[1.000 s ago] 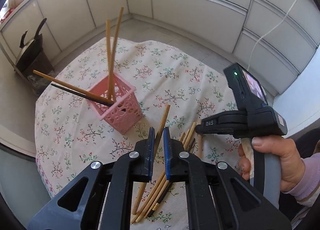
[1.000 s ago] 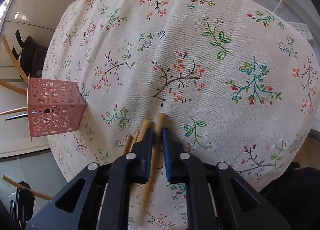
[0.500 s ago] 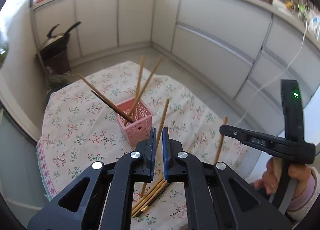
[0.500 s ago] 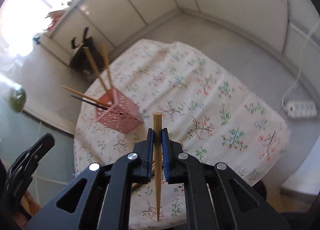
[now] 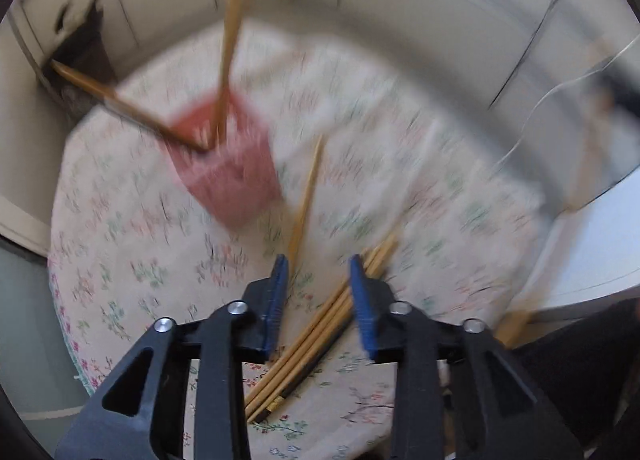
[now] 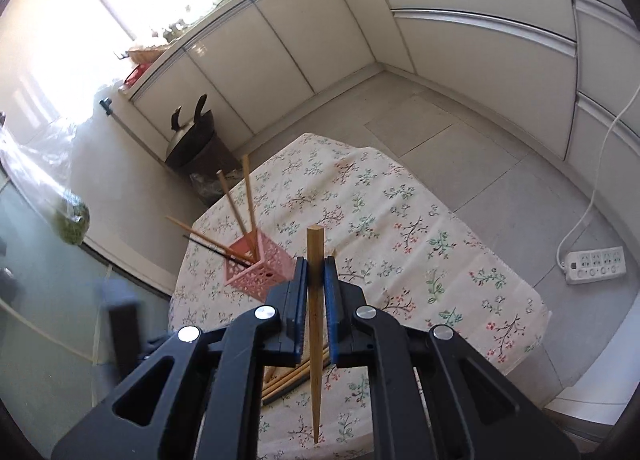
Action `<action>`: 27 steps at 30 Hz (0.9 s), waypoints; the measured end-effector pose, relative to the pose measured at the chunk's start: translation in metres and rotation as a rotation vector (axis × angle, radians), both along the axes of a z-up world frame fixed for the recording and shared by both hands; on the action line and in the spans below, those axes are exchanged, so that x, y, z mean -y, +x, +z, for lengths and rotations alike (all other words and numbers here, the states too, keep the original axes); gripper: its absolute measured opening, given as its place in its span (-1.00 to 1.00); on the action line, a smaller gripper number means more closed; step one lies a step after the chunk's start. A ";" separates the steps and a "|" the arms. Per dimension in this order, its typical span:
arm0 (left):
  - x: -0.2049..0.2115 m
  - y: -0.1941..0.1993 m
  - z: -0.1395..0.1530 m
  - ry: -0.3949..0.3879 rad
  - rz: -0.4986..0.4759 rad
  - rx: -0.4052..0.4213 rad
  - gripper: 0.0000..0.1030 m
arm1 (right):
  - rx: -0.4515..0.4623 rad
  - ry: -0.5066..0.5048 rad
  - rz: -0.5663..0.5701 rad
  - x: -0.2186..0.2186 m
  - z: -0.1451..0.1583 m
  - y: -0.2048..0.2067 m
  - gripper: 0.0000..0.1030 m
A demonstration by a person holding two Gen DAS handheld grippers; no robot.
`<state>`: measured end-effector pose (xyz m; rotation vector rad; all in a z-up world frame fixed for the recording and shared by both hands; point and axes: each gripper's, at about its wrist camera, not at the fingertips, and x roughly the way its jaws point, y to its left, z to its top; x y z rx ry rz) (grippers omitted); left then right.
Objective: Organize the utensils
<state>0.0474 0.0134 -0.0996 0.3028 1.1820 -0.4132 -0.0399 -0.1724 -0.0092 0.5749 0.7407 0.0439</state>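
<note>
At the bottom centre of the right wrist view, the right gripper (image 6: 316, 274) was clenched on a wooden chopstick (image 6: 314, 324), which stood upright in the frame between the blue pads, thick end above the fingertips and thin end down near the lower edge. Behind its fingers lay a bundle of loose chopsticks (image 6: 290, 378) on the floral tablecloth (image 6: 400, 244). Farther up and to the left stood the pink basket (image 6: 260, 270) with several chopsticks leaning out of it toward the upper left.

In the left wrist view, heavily blurred, the left gripper (image 5: 318, 272) had just been opening, its pads parted. A single chopstick (image 5: 306, 204) rose from just beside the left pad toward the frame's centre; whether it touched that pad could not be told. The loose chopsticks ran diagonally from bottom centre up past the right pad. Beyond, upper left of centre, the basket showed as a reddish smear, and white cabinets (image 5: 400, 20) closed off the top.
</note>
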 end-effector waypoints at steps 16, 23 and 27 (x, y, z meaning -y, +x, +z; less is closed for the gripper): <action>-0.040 0.003 -0.079 0.106 0.099 -0.199 -0.40 | -0.039 0.078 0.011 0.017 -0.020 0.002 -0.83; -0.029 -0.021 -0.074 0.140 0.024 -0.123 -0.86 | -0.036 0.084 0.003 0.020 -0.023 -0.001 -0.83; -0.021 -0.049 -0.031 0.092 -0.055 0.006 -0.87 | -0.004 0.071 -0.001 0.020 -0.016 -0.008 -0.84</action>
